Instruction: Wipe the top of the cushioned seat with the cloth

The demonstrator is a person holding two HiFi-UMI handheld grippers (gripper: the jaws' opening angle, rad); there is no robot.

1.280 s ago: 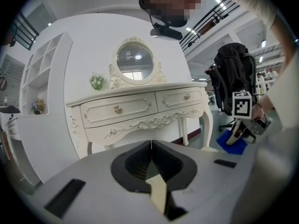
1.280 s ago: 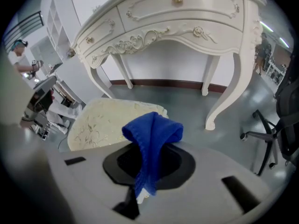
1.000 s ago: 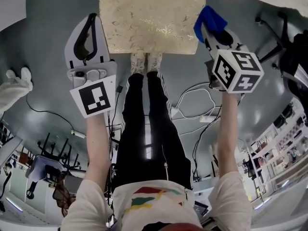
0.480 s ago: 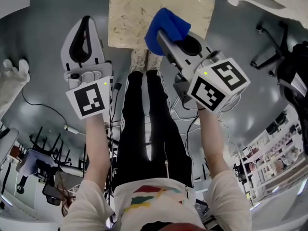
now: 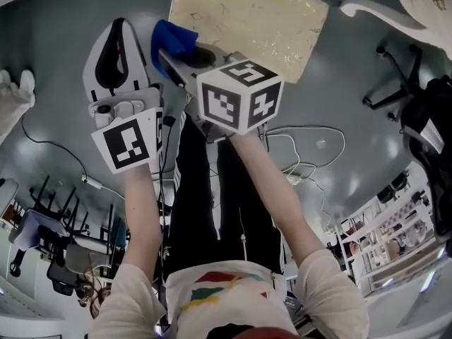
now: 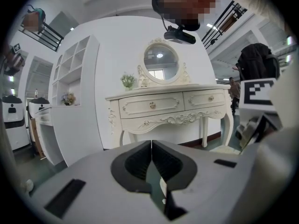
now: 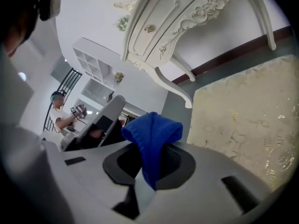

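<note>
**Cloth and seat: item status**

Right gripper point(image 7: 145, 178): jaws closed on the blue cloth point(image 7: 152, 136), which bunches up above them. The cloth sits just off the near left corner of the cushioned seat point(image 5: 261, 20). Left gripper point(image 6: 151, 160): jaws together, nothing held, alongside the right gripper.

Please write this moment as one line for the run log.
right tool: shut on blue cloth, beside left edge of cushioned seat | left tool: shut, empty
</note>
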